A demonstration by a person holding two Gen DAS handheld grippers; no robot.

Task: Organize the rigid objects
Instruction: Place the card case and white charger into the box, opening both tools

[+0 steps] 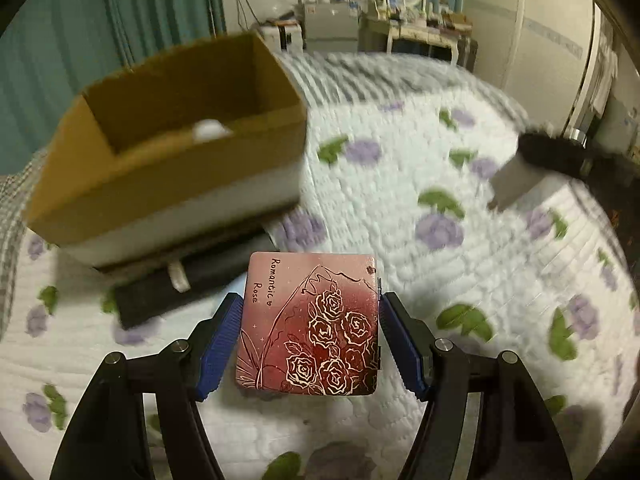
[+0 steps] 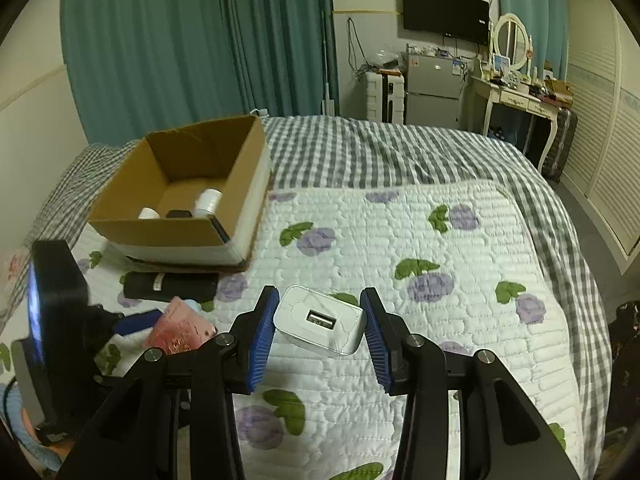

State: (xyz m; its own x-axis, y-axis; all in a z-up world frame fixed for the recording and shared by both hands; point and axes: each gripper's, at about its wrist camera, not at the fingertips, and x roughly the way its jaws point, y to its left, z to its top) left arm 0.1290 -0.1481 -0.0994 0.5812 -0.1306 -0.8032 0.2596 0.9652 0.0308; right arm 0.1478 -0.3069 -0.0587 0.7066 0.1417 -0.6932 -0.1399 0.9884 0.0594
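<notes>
My left hand-held gripper (image 1: 311, 334) clamps the flat pink tin printed with white roses (image 1: 310, 322) by its side edges, at lower centre, so it stays level on its way to the open brown cardboard box (image 1: 172, 152) at upper left. My right hand-held gripper (image 2: 319, 330) pinches the white plastic USB charger block (image 2: 320, 320) above the floral quilted bed (image 2: 400, 240), likely bound for that box too.

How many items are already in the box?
4 visible: a white jar, a white cap, a black piece between them, a dark item at the near-right corner. Others may be hidden.
</notes>
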